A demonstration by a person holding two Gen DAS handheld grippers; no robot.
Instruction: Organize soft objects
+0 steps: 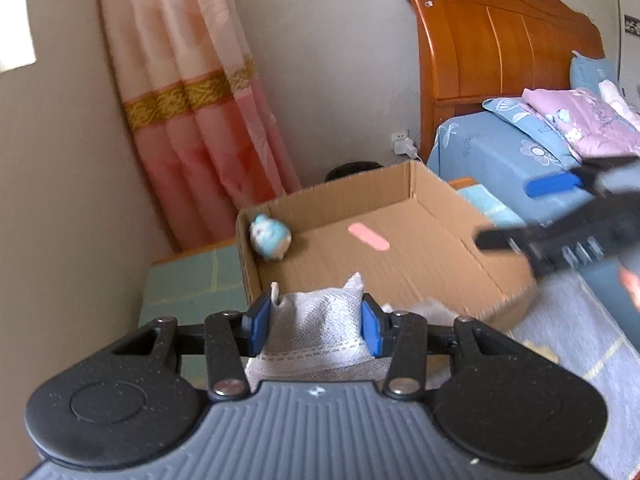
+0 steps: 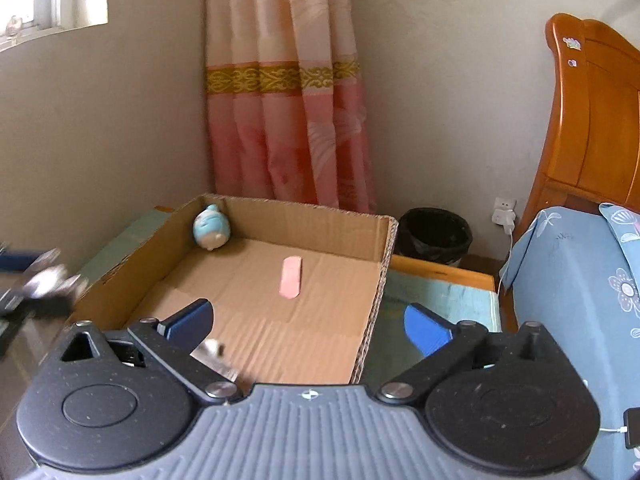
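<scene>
- My left hand-held gripper (image 1: 314,322) is clamped on a white mesh-textured soft pouch (image 1: 316,320) — the blue pads (image 1: 370,330) press it from both sides, and its puckered top sticks up between them.
- I hold that pouch just in front of the near wall of the open cardboard box (image 1: 440,200), above its edge.
- My right hand-held gripper (image 2: 310,320) has its fingers spread wide apart with nothing between them; it hangs over the near right corner of the box (image 2: 384,280).
- In the left wrist view the right hand-held gripper (image 1: 516,212) reaches in from the right, blurred, over the box's right wall.
- Inside the box, a small blue-and-white plush toy (image 2: 212,230) lies in the far left corner, touching the wall.
- A flat pink strip (image 2: 291,277) lies on the box floor near the middle — well apart from the plush.
- The box sits on a light green surface (image 2: 440,296) beside the bed (image 2: 580,280).
- A black bin (image 2: 434,234) stands behind the box, near the pink curtain (image 2: 288,100).
</scene>
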